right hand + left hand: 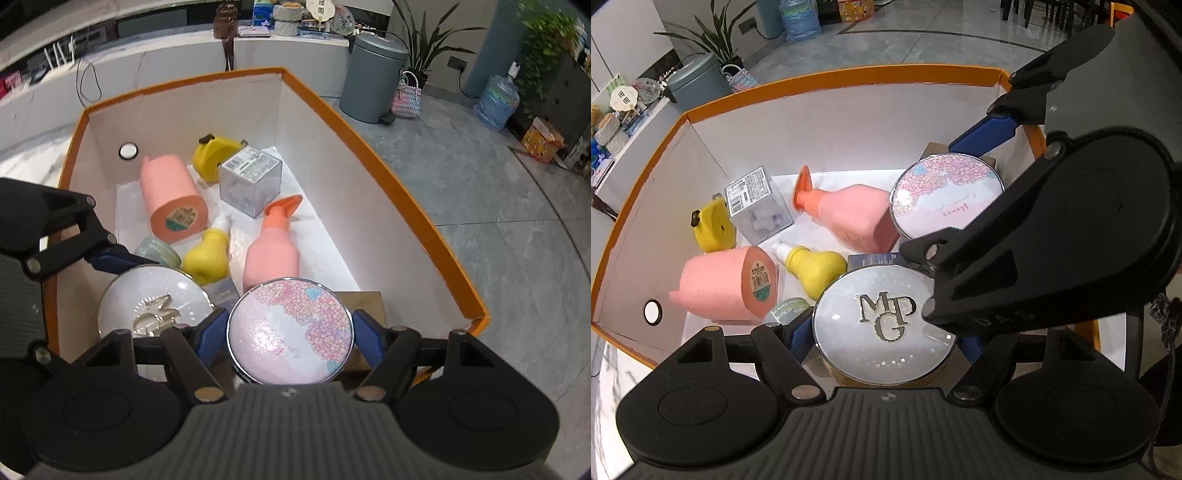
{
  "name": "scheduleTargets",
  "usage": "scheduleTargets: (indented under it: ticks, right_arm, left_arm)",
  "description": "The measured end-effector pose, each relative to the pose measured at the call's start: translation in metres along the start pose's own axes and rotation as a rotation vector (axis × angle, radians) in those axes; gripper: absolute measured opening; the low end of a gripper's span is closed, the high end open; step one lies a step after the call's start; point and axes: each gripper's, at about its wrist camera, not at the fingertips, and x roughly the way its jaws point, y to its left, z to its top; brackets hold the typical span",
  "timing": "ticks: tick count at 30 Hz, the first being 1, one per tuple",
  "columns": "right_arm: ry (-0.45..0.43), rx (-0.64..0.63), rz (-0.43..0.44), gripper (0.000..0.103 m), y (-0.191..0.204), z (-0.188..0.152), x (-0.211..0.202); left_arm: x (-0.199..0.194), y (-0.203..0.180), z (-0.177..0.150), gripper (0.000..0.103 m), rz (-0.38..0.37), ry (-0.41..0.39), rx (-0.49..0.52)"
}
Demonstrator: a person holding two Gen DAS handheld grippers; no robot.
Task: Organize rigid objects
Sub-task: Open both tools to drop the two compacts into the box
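Observation:
My left gripper (884, 338) is shut on a round silver compact (882, 295) with raised letters, held flat over the near end of an orange box (849, 74) with white inner walls. Just right of it, my right gripper (290, 334) is shut on a round compact with pink flowers (288, 325), also over the box's near end. Each wrist view shows the other gripper too: the flowered compact (945, 199) appears in the left view and the silver compact (151, 306) in the right. The two compacts sit side by side, almost touching.
Lying in the box are a pink spray bottle (273, 254), a pink cylinder bottle (170, 199), a yellow tape measure (216, 157), a clear cube box (251, 181) and a small yellow bottle (207, 258). A brown carton (369, 306) lies under the flowered compact. A grey bin (373, 77) stands on the floor beyond.

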Motion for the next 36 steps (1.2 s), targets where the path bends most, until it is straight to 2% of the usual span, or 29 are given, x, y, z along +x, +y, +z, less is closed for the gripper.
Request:
scheduleTargets:
  ticks: [5, 12, 16, 24, 31, 36]
  right_arm:
    - [0.023, -0.074, -0.036, 0.072, 0.008, -0.002, 0.004]
    - [0.036, -0.099, -0.062, 0.073, 0.008, -0.002, 0.007]
    - [0.035, -0.102, -0.055, 0.078, 0.008, -0.003, 0.008]
    - [0.031, -0.09, -0.032, 0.078, 0.006, -0.002, 0.003]
    - [-0.035, -0.046, -0.031, 0.078, -0.003, 0.004, -0.018]
    - [-0.083, 0.002, -0.03, 0.078, -0.012, 0.008, -0.033]
  left_arm:
    - [0.003, 0.0, 0.002, 0.088, 0.005, 0.028, 0.003]
    - [0.01, 0.001, 0.006, 0.088, -0.002, 0.084, 0.009]
    - [0.011, 0.0, 0.005, 0.088, 0.001, 0.09, 0.006]
    - [0.01, -0.001, 0.008, 0.091, 0.011, 0.108, -0.013]
    - [-0.01, 0.007, 0.017, 0.097, 0.021, 0.074, -0.04]
    - [-0.035, 0.013, 0.025, 0.101, 0.036, 0.016, -0.064]
